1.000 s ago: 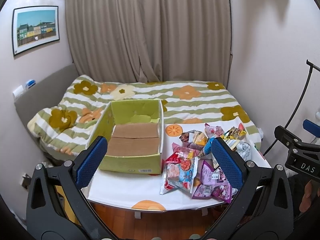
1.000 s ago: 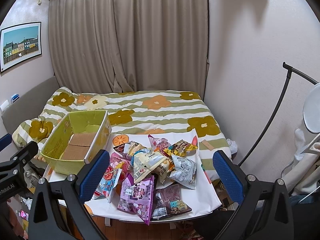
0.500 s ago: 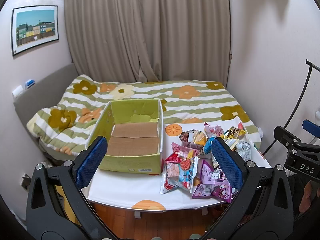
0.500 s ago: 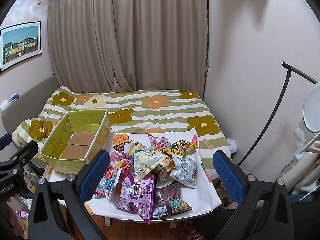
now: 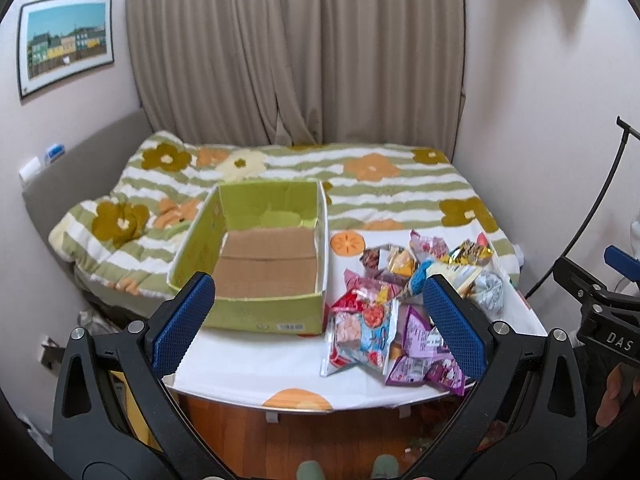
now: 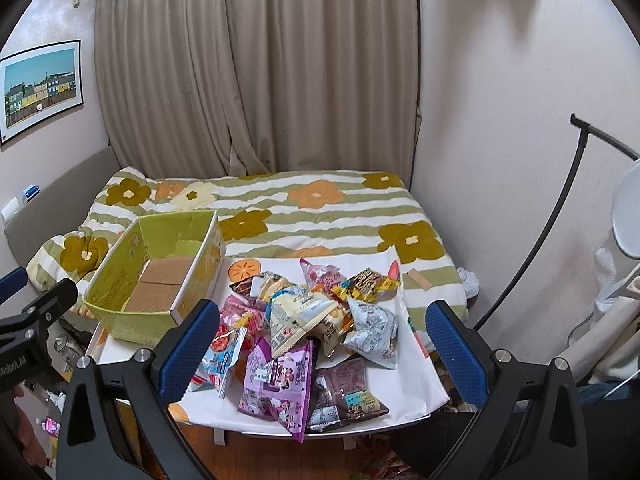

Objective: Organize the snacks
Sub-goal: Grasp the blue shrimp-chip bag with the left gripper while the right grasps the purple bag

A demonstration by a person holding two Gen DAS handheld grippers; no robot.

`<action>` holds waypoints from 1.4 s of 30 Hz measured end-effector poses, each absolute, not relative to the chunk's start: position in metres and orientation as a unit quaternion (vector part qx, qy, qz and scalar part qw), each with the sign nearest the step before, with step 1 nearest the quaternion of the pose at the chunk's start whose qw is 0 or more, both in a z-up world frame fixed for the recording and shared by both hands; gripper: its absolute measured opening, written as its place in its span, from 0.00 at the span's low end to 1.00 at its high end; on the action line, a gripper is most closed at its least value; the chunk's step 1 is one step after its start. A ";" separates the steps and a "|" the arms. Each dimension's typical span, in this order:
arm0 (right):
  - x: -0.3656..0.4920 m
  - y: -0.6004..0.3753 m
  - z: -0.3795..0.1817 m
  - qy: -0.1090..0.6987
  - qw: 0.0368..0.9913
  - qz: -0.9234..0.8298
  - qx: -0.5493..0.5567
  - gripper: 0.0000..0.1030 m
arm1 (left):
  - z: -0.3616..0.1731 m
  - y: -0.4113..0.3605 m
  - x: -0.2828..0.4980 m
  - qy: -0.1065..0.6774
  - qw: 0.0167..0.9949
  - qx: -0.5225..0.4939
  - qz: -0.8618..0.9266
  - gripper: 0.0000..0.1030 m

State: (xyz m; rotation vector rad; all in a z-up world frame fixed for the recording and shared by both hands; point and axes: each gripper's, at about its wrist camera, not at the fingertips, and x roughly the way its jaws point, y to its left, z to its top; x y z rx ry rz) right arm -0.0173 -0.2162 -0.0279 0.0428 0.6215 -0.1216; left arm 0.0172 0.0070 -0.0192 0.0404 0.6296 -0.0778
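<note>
Overhead, both grippers off the table (image 5: pixel 248 364).
Left gripper (image 5: pixel 316 320): spread wide, holding nothing.
Right gripper (image 6: pixel 320 340): spread wide, holding nothing.
Snack packets (image 6: pixel 304 320): heaped on table's right half.
Green box (image 5: pixel 260 256): just left of heap, only cardboard floor showing.

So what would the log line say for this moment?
left gripper: open, empty | right gripper: open, empty | snack packets: piled on table | green box: empty

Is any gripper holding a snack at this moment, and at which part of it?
Nothing is held. The left gripper and the right gripper are both open and apart from the snack bags on the table.
</note>
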 end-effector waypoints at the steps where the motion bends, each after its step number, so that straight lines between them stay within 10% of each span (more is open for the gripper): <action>1: -0.017 -0.216 -0.032 0.313 0.948 -0.052 0.024 1.00 | -0.024 0.009 0.021 0.318 0.947 0.017 -0.043 1.00; 36: 0.060 -0.177 -0.227 0.439 0.895 0.067 -0.048 1.00 | -0.270 -0.048 0.169 0.549 0.815 0.034 -0.183 0.99; 42: 0.077 -0.181 -0.238 0.443 0.891 0.089 -0.040 1.00 | -0.282 -0.047 0.179 0.554 0.814 0.032 -0.171 0.81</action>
